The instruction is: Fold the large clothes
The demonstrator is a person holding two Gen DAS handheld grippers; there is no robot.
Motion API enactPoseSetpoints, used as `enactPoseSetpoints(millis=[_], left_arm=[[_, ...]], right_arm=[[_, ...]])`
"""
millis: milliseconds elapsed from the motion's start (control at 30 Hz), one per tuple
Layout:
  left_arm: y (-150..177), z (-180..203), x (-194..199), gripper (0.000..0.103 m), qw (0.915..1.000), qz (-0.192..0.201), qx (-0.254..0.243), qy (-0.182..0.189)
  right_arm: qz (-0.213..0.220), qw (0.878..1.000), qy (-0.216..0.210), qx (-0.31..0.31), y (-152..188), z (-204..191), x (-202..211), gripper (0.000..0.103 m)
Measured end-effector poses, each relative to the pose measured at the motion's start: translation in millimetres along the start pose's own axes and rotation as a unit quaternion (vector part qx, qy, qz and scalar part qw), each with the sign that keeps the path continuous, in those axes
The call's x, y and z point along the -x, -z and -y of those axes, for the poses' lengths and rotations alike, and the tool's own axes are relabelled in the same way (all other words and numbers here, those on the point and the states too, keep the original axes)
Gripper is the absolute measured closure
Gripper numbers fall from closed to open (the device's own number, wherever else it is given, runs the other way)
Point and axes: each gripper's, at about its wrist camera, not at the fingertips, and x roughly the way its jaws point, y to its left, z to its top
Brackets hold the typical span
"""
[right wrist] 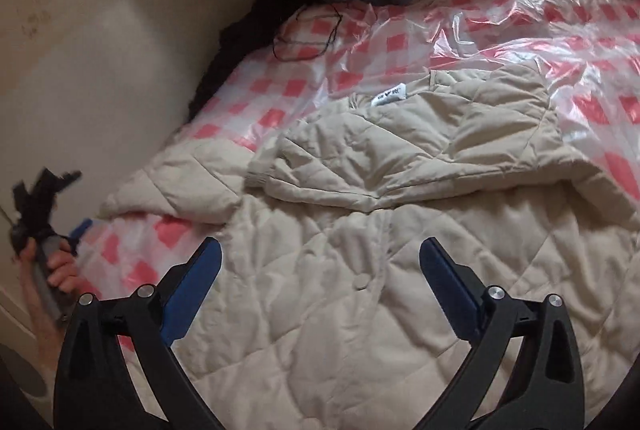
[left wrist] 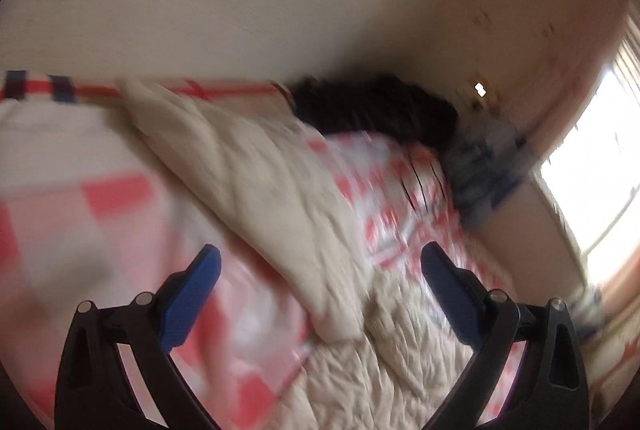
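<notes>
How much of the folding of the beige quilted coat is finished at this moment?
Done: one part of the beige quilted coat is folded across its upper body. In hand: nothing; left hand-held gripper and right hand-held gripper are open above it. Left: the remaining folds.

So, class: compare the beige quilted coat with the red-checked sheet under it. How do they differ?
The coat is plain beige; the sheet is red-and-white checked. The coat is matte, padded and stitched in diamonds; the sheet is thin, glossy and plastic-looking. The coat lies on top, partly folded over itself; the sheet is spread beneath it. Both are wrinkled.
</notes>
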Motion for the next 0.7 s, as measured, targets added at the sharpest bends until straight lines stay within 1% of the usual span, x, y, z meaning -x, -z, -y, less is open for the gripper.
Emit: enactPoseSetpoints(millis=[33,67,100,133,167,200,233,333,433,467,567,667,700], left_arm=[[-18,-17,1,0.007,0.9997,0.005,0.025,-0.004],[-36,-32,-2,0.007,0.9991,0.004,0.042,-0.008],[-51,-45,-8,0.007,0.9984,-0.001,0.053,-0.020],[-65,-59,-15,0.007,0.9971,-0.007,0.062,-0.043],[-80,-76,-24,0.007,0.9950,-0.020,0.077,-0.061],[-88,-86,-30,0.007,0.9937,-0.028,0.089,-0.062],[-96,-96,-38,0.007,0.9924,-0.039,0.099,-0.062],[-109,-111,-62,0.007,0.9884,-0.069,0.116,-0.068],[-114,-117,-79,0.007,0.9857,-0.087,0.125,-0.073],[-115,-117,-86,0.007,0.9842,-0.092,0.127,-0.082],[-117,-115,-99,0.007,0.9820,-0.088,0.133,-0.101],[-119,-123,-102,0.008,0.9795,-0.079,0.149,-0.110],[-119,-124,-101,0.013,0.9788,-0.073,0.152,-0.116]], right_arm=[[0.020,1.000,-0.018,-0.014,9,2,9,0.007],[0.023,0.999,-0.016,-0.018,13,4,8,0.007],[-0.001,1.000,-0.008,-0.024,13,7,1,0.007],[-0.042,0.998,-0.016,-0.044,13,11,-13,0.007],[-0.052,0.996,-0.035,-0.066,13,18,-16,0.007],[-0.048,0.995,-0.048,-0.079,16,18,-17,0.007],[-0.044,0.995,-0.050,-0.077,15,15,-15,0.007],[-0.038,0.997,-0.048,-0.036,14,-1,-10,0.007],[-0.041,0.997,-0.052,-0.036,17,-1,-14,0.007],[-0.046,0.997,-0.051,-0.045,18,2,-17,0.007],[-0.055,0.993,-0.060,-0.082,20,18,-25,0.007],[-0.048,0.992,-0.062,-0.096,18,25,-22,0.007],[-0.045,0.992,-0.064,-0.100,17,26,-20,0.007]])
